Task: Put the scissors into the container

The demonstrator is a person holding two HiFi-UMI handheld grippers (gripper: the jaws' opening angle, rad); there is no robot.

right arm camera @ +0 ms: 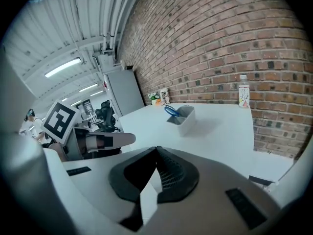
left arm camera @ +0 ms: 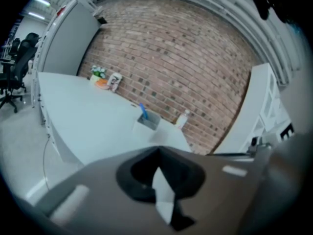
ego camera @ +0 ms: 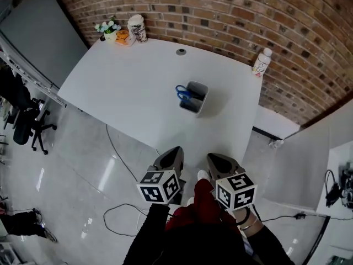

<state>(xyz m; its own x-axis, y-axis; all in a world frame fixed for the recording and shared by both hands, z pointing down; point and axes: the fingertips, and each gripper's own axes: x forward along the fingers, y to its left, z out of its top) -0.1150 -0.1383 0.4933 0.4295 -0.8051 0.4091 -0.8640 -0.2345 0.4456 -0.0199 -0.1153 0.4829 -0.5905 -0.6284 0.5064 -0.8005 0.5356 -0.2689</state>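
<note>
A grey rectangular container (ego camera: pixel 194 98) stands on the white table (ego camera: pixel 138 87), right of its middle. Blue-handled scissors (ego camera: pixel 183 94) stand inside it at its left end, handles up. The left gripper view shows the container (left arm camera: pixel 149 121) and scissors (left arm camera: pixel 143 110) far off, and the right gripper view shows the container (right arm camera: pixel 185 120) and scissors (right arm camera: pixel 171 110) the same way. Both grippers hang near my body, off the table's front edge. My left gripper (ego camera: pixel 175 150) (left arm camera: pixel 158 150) is shut on nothing. My right gripper (ego camera: pixel 212 158) (right arm camera: pixel 157 148) is also shut and empty.
A bottle (ego camera: pixel 261 63) stands at the table's back right by the brick wall. A plant pot (ego camera: pixel 110 32), an orange item (ego camera: pixel 122 36) and a canister (ego camera: pixel 137 27) sit at the back left corner. Cables (ego camera: pixel 118 214) lie on the floor; office chairs (ego camera: pixel 25 120) stand at left.
</note>
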